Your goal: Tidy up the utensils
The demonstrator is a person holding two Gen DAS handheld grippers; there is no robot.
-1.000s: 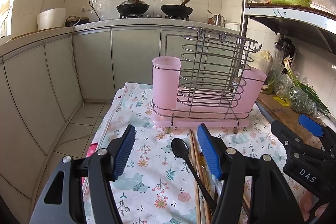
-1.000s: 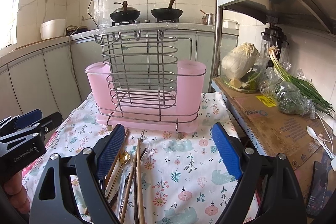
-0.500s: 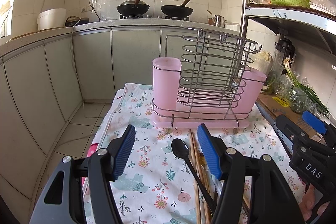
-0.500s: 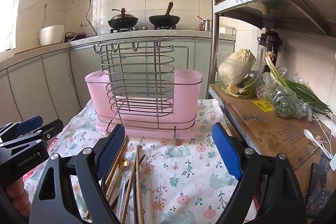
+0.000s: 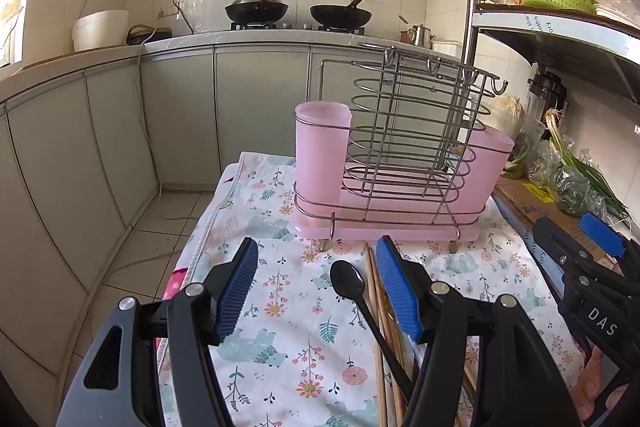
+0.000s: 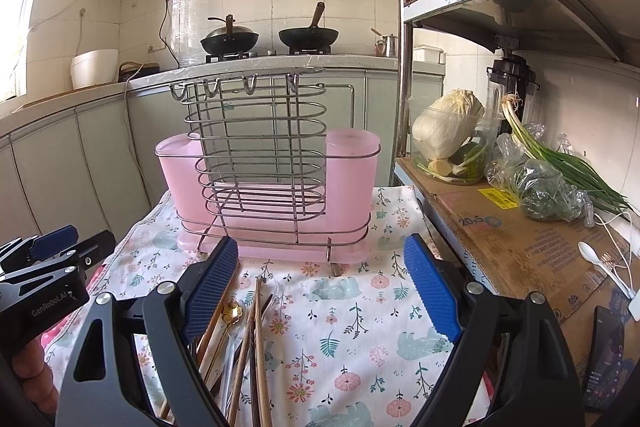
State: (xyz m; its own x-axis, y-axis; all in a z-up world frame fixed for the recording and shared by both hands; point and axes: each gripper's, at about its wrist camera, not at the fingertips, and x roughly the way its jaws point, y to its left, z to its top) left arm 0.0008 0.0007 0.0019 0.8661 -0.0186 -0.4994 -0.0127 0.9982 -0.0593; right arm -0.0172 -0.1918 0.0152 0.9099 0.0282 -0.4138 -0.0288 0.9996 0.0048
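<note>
Left tongs (image 5: 316, 281) hang released over the floral bench (image 5: 280, 307), empty. Just before the pink utensil rack (image 5: 392, 183), a black spoon (image 5: 348, 285) and chopsticks (image 6: 256, 327) lie untouched. Right tongs (image 6: 320, 281), also released, have risen slightly; no pickup has started.

A table is wearing a floral cloth (image 5: 280, 311). Ahead of the left gripper (image 5: 316, 291), a pink-and-wire utensil rack (image 5: 400, 179) is standing on it. Between rack and gripper, a black spoon (image 5: 348, 281) and wooden chopsticks (image 5: 376, 303) are lying directly on the cloth; a gold spoon (image 6: 232, 311) is lying among them.
</note>
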